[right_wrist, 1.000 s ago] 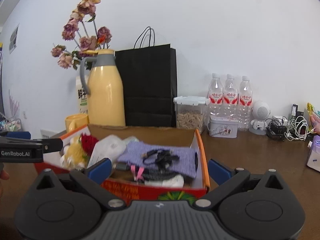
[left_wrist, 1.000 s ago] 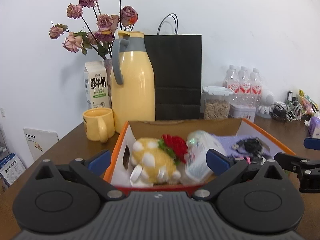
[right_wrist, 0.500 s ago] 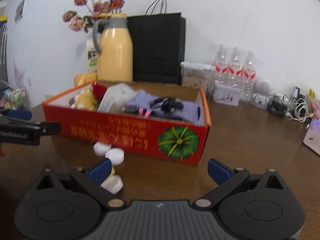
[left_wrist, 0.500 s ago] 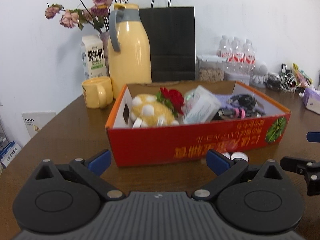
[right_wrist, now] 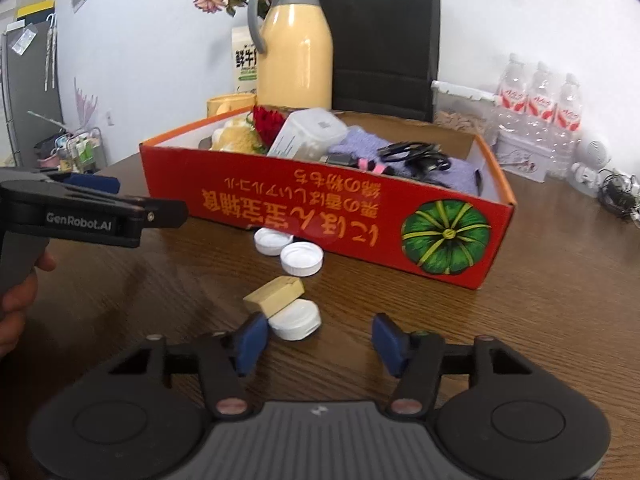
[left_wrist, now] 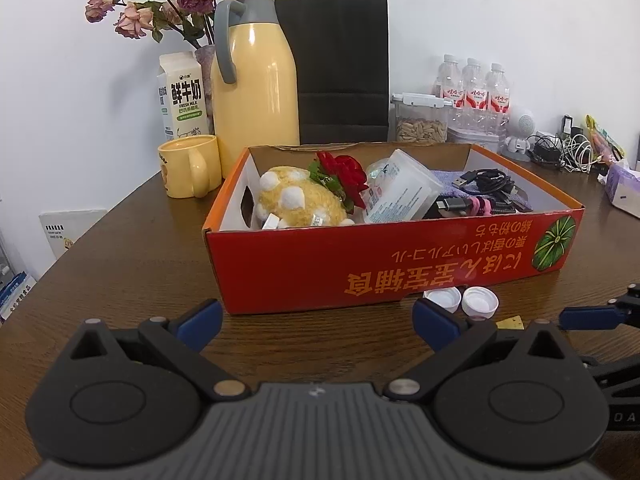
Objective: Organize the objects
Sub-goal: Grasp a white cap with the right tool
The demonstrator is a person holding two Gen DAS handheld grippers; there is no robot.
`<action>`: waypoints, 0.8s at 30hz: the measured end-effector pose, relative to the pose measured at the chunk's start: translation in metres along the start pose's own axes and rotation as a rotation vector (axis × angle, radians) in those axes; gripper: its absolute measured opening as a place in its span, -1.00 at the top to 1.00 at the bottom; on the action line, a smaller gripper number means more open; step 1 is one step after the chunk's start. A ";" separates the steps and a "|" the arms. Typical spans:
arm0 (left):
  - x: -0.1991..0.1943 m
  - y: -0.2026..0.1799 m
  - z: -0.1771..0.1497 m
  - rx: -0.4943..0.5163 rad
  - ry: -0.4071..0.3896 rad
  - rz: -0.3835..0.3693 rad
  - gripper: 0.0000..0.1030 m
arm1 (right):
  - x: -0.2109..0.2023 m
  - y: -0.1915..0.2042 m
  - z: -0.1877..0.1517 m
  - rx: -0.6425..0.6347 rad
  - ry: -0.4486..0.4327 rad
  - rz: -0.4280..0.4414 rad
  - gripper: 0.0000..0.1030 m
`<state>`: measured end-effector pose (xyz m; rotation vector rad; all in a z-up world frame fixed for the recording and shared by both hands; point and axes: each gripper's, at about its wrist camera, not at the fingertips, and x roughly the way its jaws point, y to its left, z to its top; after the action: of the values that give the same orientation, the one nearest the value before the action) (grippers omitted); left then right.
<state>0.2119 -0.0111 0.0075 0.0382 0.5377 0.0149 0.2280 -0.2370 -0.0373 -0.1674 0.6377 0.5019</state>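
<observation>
Evidently aiming to collect loose items, the right gripper (right_wrist: 316, 338) is closing around a white cap (right_wrist: 295, 319) on the table (right_wrist: 540, 320) before the red box (right_wrist: 320, 216), pads not yet pressing; the left gripper (left_wrist: 316, 320) waits spread, empty.

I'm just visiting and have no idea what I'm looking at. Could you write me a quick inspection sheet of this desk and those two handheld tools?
Surface: brown wooden table, dry, no spills seen.
Job's things: red cardboard box holding a yellow plush toy, red rose, plastic tub; three white bottle caps and a tan block lie loose in front.
Clutter: yellow jug, mug, milk carton, black bag, water bottles.
Grippers: left gripper open, empty; right gripper closing, one cap partly between its fingers.
Cables: black bundle in box; tangle by wall.
Surroundings: white wall, dried flowers.
</observation>
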 end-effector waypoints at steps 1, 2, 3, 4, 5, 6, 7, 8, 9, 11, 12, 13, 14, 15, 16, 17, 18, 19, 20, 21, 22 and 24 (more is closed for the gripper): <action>0.000 0.000 0.000 0.000 0.000 0.000 -1.00 | 0.001 0.000 0.001 0.000 0.000 0.009 -0.10; 0.000 0.000 0.000 -0.001 0.000 0.001 -1.00 | 0.002 -0.001 0.002 0.000 0.001 0.021 -0.08; 0.000 0.000 0.000 -0.002 0.000 0.001 -1.00 | 0.003 -0.001 0.002 0.001 0.000 0.034 -0.02; 0.000 0.000 0.000 -0.002 0.000 0.001 -1.00 | 0.004 -0.002 0.002 0.000 -0.003 0.043 0.09; 0.000 0.000 0.000 -0.001 0.000 0.000 -1.00 | 0.004 -0.001 0.003 -0.003 -0.004 0.045 0.15; 0.000 0.000 0.000 0.000 -0.001 0.000 -1.00 | 0.004 -0.001 0.003 -0.008 -0.008 0.050 0.31; 0.000 0.000 0.000 0.001 -0.001 0.001 -1.00 | 0.004 0.000 0.003 -0.010 -0.010 0.055 0.45; 0.000 0.000 0.000 0.002 0.000 0.001 -1.00 | 0.004 0.000 0.003 -0.011 -0.011 0.057 0.45; 0.000 -0.001 0.000 0.002 0.000 0.002 -1.00 | 0.004 0.000 0.003 -0.012 -0.011 0.057 0.45; 0.001 -0.001 0.000 0.002 0.001 0.003 -1.00 | 0.003 0.000 0.002 -0.016 -0.013 0.060 0.46; 0.001 -0.001 0.000 0.002 0.002 0.005 -1.00 | 0.003 0.001 0.002 -0.019 -0.014 0.063 0.46; 0.001 -0.001 -0.001 0.002 0.003 0.007 -1.00 | 0.003 0.001 0.002 -0.020 -0.014 0.066 0.46; 0.002 -0.001 -0.001 0.002 0.004 0.007 -1.00 | 0.002 0.001 0.002 -0.020 -0.016 0.066 0.46; 0.002 -0.001 -0.001 0.001 0.004 0.007 -1.00 | 0.001 0.001 0.002 -0.019 -0.021 0.066 0.46; 0.002 -0.001 -0.001 0.002 0.004 0.008 -1.00 | 0.000 0.001 0.002 -0.017 -0.025 0.065 0.46; 0.002 -0.001 -0.001 0.001 0.004 0.009 -1.00 | 0.000 0.000 0.002 -0.015 -0.032 0.066 0.46; 0.002 -0.001 -0.001 0.000 0.004 0.009 -1.00 | -0.002 0.000 0.001 -0.013 -0.037 0.064 0.46; 0.002 -0.001 -0.002 -0.001 0.004 0.011 -1.00 | -0.002 0.000 0.002 -0.012 -0.042 0.062 0.46; 0.003 -0.001 -0.002 -0.002 0.004 0.014 -1.00 | -0.004 -0.001 0.001 -0.010 -0.047 0.061 0.46; 0.003 -0.001 -0.001 -0.002 0.006 0.016 -1.00 | -0.006 -0.002 0.001 -0.004 -0.054 0.059 0.46; 0.003 -0.001 -0.001 -0.002 0.007 0.018 -1.00 | -0.007 -0.004 0.001 0.002 -0.060 0.057 0.46; 0.003 -0.001 -0.001 -0.001 0.008 0.021 -1.00 | -0.010 -0.006 0.001 0.017 -0.076 0.050 0.46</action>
<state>0.2143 -0.0125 0.0048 0.0432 0.5454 0.0355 0.2246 -0.2465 -0.0302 -0.1164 0.5726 0.5482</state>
